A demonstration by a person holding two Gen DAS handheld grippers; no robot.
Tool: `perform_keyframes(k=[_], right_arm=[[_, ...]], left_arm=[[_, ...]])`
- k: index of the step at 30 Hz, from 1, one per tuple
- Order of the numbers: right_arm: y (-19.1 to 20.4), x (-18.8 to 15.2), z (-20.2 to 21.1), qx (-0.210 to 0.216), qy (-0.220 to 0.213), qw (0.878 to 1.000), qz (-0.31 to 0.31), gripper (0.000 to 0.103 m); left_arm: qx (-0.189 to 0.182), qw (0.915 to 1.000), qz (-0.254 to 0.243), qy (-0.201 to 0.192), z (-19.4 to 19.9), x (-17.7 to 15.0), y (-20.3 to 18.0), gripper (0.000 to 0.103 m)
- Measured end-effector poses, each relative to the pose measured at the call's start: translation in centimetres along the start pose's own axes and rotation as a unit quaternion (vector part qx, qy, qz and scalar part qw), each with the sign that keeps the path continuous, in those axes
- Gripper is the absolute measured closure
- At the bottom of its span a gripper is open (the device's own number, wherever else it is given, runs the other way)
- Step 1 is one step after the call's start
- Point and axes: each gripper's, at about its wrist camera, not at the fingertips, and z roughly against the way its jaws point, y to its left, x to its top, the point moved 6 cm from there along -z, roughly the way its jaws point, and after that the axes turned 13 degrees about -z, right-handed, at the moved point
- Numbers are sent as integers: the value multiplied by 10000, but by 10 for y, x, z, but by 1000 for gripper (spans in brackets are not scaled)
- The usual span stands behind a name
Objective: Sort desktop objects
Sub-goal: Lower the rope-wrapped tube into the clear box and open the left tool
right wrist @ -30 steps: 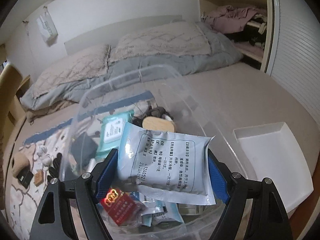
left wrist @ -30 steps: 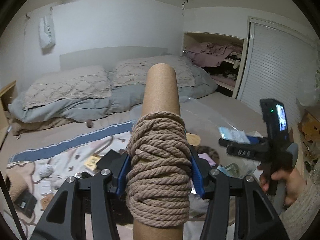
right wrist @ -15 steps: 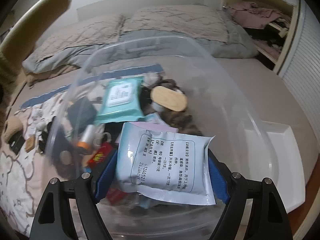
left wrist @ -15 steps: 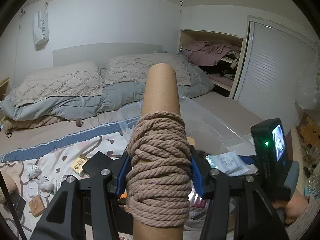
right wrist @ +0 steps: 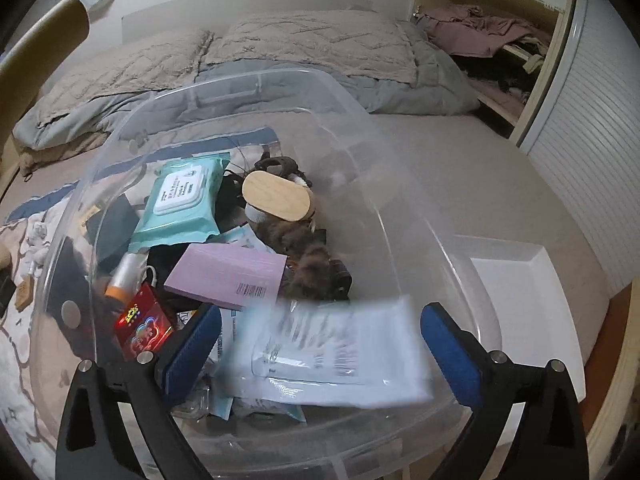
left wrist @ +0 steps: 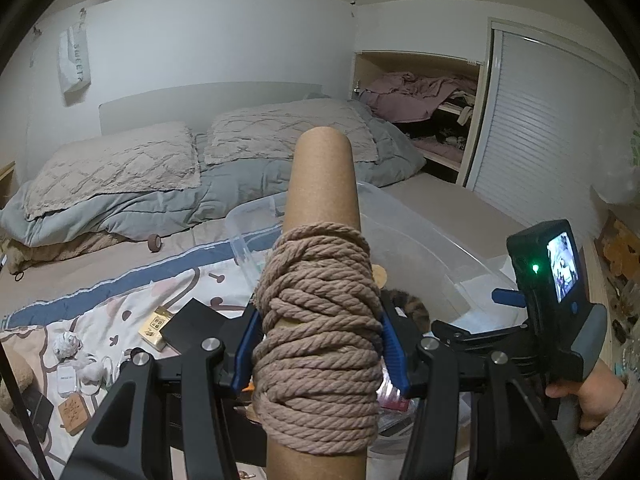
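Two grippers were busy over the clear bin (right wrist: 256, 92) on the bed (right wrist: 460, 184). The right gripper (right wrist: 320, 344) hung above the near edge of the bin, and its jaws were opening. The white packet (right wrist: 332, 360) lay blurred between the blue pads (right wrist: 448, 340), and neither pad pressed on it. It looked to be dropping free, though the blur made that hard to say for sure. Under it the bin held a teal wipes pack (right wrist: 180, 204), a purple box (right wrist: 228, 272), a wooden-topped brush (right wrist: 276, 196) and a red pack (right wrist: 144, 324).

The left gripper (left wrist: 320, 344) held the rope spool (left wrist: 320, 320) tight, with a pad on each side of the wound rope. The cardboard tube stood up in front of the camera, near the bin's left edge.

To do this step well, the person should let the jaws go fully wide and keep the right hand (left wrist: 592, 396) low, so the packet lands flat inside the bin and not on the rim. Then that gripper should lift straight up, clear of the wall. The spool should wait to one side until there is room, then go in at the empty far-right corner of the bin.
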Motion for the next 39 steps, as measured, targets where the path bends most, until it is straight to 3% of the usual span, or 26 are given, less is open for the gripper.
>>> perform_keyframes(k=[14,24,30,39], right_arm=[[-6,7,21,513,-5,9978,-416,3],[-28,11,74,647,-439,9944,-715,3],[-41,11,95,757,-691,9913,-827,3],[-49,16,103,834,-945,9886,-823,3]], left_arm=[[-114,9998,-180,31,-11,2,-13,50],[-364,9981,440,250,-51,22,-22,50],[-715,9865,1291,710,-93,13,-45,50],[-927,9733,1772,1129,-137,19,-76,50]])
